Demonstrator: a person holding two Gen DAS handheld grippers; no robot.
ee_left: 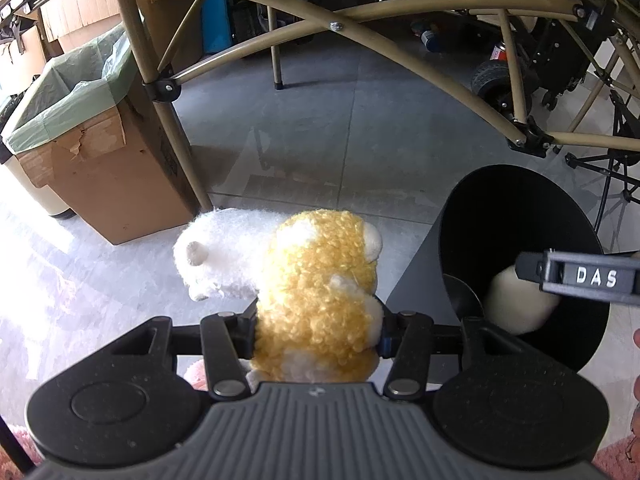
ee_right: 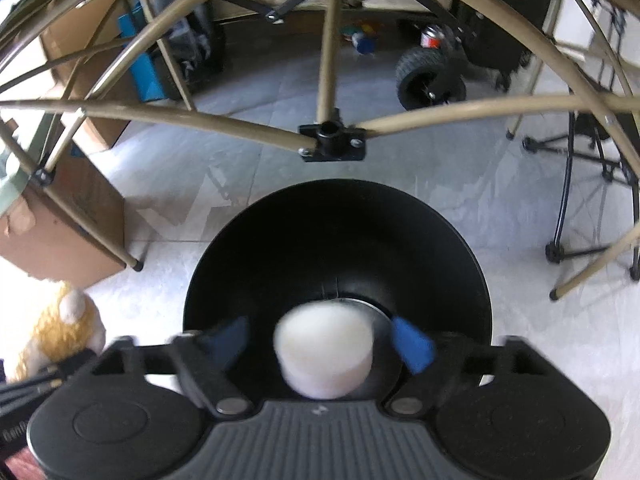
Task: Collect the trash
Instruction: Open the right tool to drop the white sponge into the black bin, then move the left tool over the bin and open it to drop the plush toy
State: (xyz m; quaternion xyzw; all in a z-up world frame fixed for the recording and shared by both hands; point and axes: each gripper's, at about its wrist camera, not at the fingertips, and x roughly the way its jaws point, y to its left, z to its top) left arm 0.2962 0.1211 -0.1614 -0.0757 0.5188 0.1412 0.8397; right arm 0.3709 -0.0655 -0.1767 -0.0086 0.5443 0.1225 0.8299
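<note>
So we're right at the drop-off step. Our right gripper (ee_right: 320, 344) sits at the bottom centre of its view, directly over the black bin (ee_right: 440, 240), jaws spread wide with the blue pads standing clear on both sides of the white cup (ee_right: 325, 350). Nothing's pinching it, and it's blurred, so our guess is it's falling into the bin. In the left wrist view the same cup shows pale inside the bin's dark mouth at lower right.

Meanwhile our left gripper (ee_left: 318, 334) is clamped on the plush toy (ee_left: 320, 280), a curly yellow and white thing that fills the bottom middle of that view, fingers squeezing it from both sides. It's just left of the bin, not over it.

Next move, we reckon: swing the left one rightward until the toy hangs over the opening, then let go. The right gripper probably needs to back out first so the two don't bump. The lined cardboard box (ee_left: 100, 168) at upper left is another possible spot, can't tell which is meant.
</note>
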